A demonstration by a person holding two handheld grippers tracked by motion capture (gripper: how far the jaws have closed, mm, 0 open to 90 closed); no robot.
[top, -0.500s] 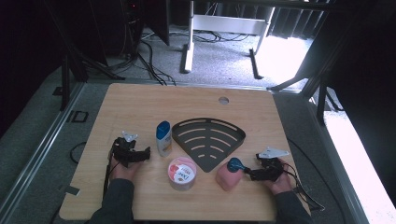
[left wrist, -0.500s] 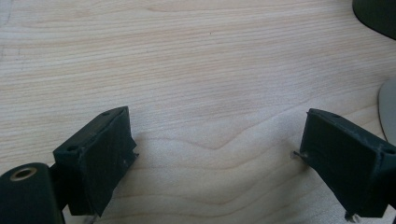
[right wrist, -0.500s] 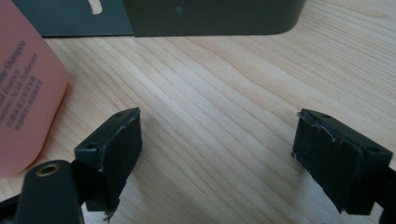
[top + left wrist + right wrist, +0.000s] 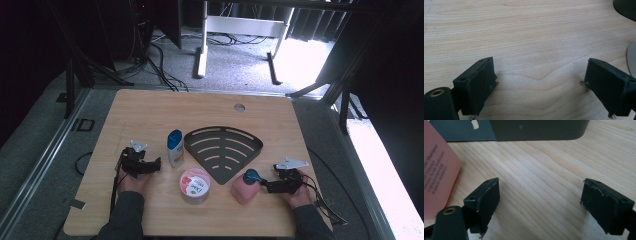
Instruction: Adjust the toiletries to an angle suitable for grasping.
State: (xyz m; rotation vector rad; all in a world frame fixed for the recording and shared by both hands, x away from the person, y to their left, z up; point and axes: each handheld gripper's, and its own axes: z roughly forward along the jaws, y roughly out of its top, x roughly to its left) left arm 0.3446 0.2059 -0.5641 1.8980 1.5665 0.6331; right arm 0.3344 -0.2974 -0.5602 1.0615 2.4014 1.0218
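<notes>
Nothing has moved: left tool (image 4: 156, 164) and right tool (image 4: 265, 187) stay spread, pinching nothing.

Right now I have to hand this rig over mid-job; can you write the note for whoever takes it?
Left gripper: open, empty, low over the table, just left of the white bottle with the blue cap.
Right gripper: open, empty, jaws pointing at the pink shampoo bottle, close beside it, not gripping.
Round Dove tub stands between the hands.
Black fan-shaped rack at table centre holds nothing.
Done: nothing picked up or placed.
Left: probably grip the bottles and tub and load the rack.
</notes>
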